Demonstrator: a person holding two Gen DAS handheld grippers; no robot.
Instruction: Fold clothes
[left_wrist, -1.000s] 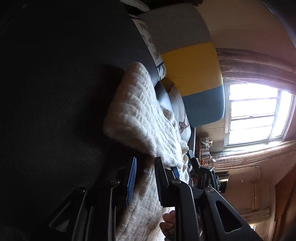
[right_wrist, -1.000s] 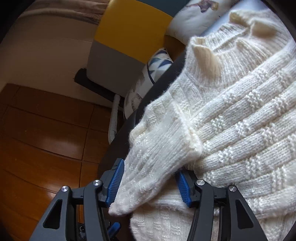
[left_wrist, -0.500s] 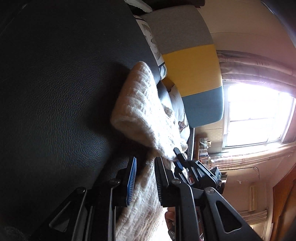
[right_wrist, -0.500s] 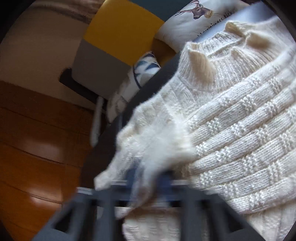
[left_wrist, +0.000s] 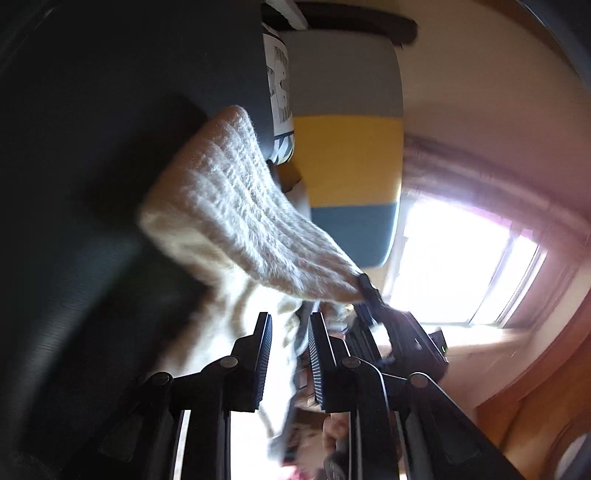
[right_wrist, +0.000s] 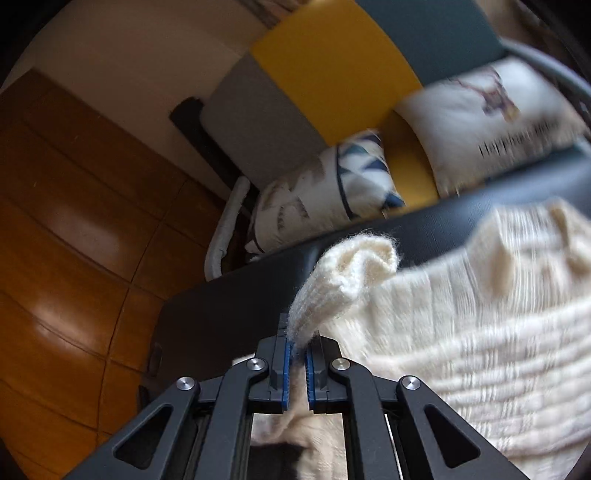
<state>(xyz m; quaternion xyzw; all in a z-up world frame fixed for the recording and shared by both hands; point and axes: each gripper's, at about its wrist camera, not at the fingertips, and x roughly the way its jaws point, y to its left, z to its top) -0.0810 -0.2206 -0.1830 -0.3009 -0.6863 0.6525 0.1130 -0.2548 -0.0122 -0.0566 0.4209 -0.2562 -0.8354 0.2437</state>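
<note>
The cream knit sweater's (right_wrist: 480, 332) sleeve cuff (right_wrist: 351, 273) has been pinched and lifted off the black tabletop (right_wrist: 221, 314) since a second ago, the right gripper's (right_wrist: 298, 354) jaws now closed tight on it. In the left wrist view, the left gripper (left_wrist: 288, 354) is seen with jaws partly open around blurred knit; a grip cannot be told. A bright window (left_wrist: 461, 266) is shown there only, patterned cushions (right_wrist: 332, 184) more fully in the right view.

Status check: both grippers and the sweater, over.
Right gripper shut on sweater sleeve cuff. Left gripper pinching sweater fabric. Nothing blocking on the dark surface.
</note>
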